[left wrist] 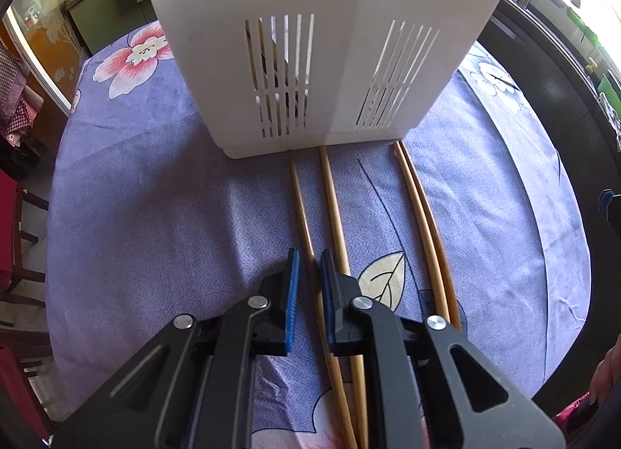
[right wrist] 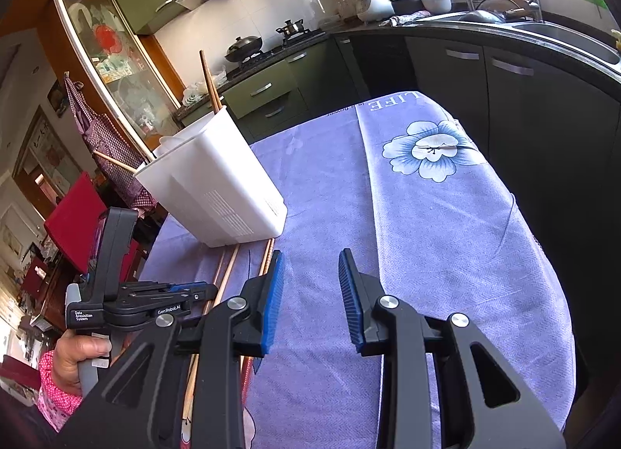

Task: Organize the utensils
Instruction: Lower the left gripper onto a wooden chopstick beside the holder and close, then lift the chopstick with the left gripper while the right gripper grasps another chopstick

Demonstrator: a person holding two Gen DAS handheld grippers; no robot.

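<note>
A white slotted utensil holder (left wrist: 310, 41) stands on the purple flowered tablecloth (left wrist: 155, 216), directly ahead of my left gripper. Several wooden chopsticks lie on the cloth with their tips against its base: one (left wrist: 300, 200) runs between my left fingers, a second (left wrist: 334, 208) lies just right of it, and a pair (left wrist: 421, 224) lies further right. My left gripper (left wrist: 309, 266) is narrowly open around the first chopstick, not clamped. My right gripper (right wrist: 310, 274) is open and empty over bare cloth, right of the holder (right wrist: 217, 193), which has chopsticks (right wrist: 209, 84) standing in it.
The right wrist view shows my left gripper's body (right wrist: 128, 293) in a hand at lower left. Dark kitchen cabinets and a sink (right wrist: 562, 33) run along the table's far and right sides. A red chair (right wrist: 73, 216) stands to the left.
</note>
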